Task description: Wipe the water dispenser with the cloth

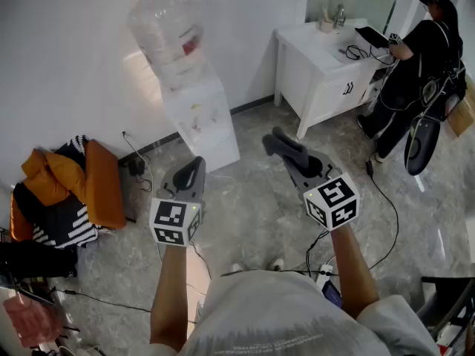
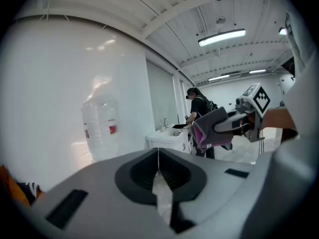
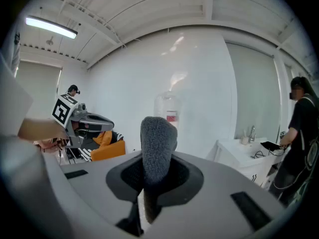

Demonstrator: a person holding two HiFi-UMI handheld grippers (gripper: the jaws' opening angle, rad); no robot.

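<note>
Ahead, the water dispenser (image 1: 199,117) stands beyond the right gripper (image 1: 282,148) clamping the cloth (image 3: 158,138), and the left gripper (image 1: 193,165) pinched together.

Head view sits high and well back from the water dispenser (image 1: 194,102), aimed steeply down at it; left gripper view and right gripper view ride lower, facing it about level from well apart; all three share the dispenser and the white table (image 1: 315,43) to its right.
</note>
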